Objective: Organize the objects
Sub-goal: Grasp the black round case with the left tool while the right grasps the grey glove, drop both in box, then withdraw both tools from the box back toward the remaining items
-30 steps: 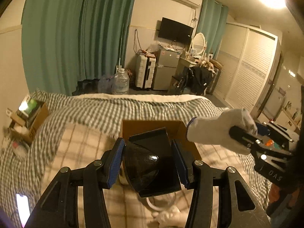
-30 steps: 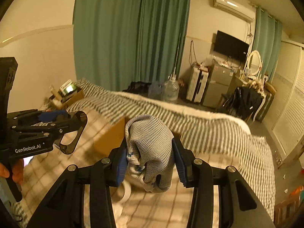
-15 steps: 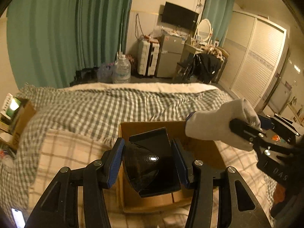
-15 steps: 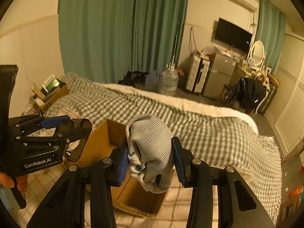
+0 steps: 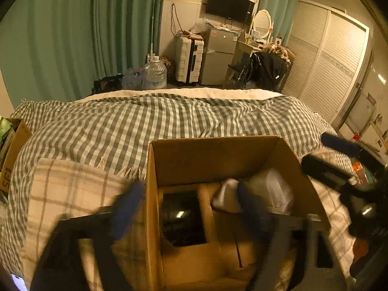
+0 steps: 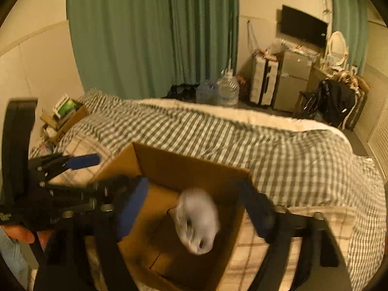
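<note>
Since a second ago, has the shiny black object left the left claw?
Yes. The shiny black object now lies down inside the brown cardboard box, below the open claw.

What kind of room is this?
Most likely a lived-in bedroom: a bed under a grey-and-white checked duvet, teal floor-length curtains, and a white oval vanity mirror beside a black wall-mounted television.

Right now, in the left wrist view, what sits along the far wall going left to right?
Curtain → water jug → suitcase → fridge → chair with black clothes → wardrobe doors.
</note>
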Motion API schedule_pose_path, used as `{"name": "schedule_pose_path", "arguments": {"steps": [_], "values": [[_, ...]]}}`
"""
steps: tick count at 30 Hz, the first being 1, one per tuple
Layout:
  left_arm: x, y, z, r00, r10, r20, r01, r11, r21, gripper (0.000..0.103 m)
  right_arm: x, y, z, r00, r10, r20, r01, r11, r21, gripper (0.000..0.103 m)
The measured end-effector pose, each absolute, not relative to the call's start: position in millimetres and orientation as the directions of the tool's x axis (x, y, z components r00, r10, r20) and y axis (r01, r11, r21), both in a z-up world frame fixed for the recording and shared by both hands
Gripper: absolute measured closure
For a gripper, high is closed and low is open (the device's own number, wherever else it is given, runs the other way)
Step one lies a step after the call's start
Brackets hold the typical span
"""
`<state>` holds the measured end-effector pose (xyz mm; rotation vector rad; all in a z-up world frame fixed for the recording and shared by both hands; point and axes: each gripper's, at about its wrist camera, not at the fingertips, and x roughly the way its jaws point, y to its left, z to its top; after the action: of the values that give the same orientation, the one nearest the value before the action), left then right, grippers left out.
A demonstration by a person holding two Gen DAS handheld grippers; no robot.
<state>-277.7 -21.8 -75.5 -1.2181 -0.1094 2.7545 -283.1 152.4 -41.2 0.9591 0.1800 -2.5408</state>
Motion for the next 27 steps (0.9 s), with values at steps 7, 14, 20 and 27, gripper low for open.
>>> {"name": "schedule_pose_path", "arguments": {"steps": [7,14,20,27], "values": [[-239,-30,-41,-0.684,0.136,-0.717,-0.067,-0.99,-0.124,0.006,-243,175,10,-0.718,-0.296,-0.63,0.377,-0.926,0.005,0.023],[-158,-32,23,-0.765,0.053,-0.642,-0.05,-0.998,-0.023,0.003,-165,192,73,-0.781,-0.253,-0.571,0.35,-0.935,-0.064,0.02],[-92,-25,51,-0.805,-0.036,-0.593,-0.017,-0.996,0.084,0.003,-94,202,104,-0.816,-0.241,-0.525,0.349,-0.93,-0.117,0.016],[-38,-20,40,-0.812,-0.053,-0.581,0.005,-0.996,0.084,0.003,-34,199,94,-0.813,-0.262,-0.52,0.381,-0.915,-0.134,0.016]]}}
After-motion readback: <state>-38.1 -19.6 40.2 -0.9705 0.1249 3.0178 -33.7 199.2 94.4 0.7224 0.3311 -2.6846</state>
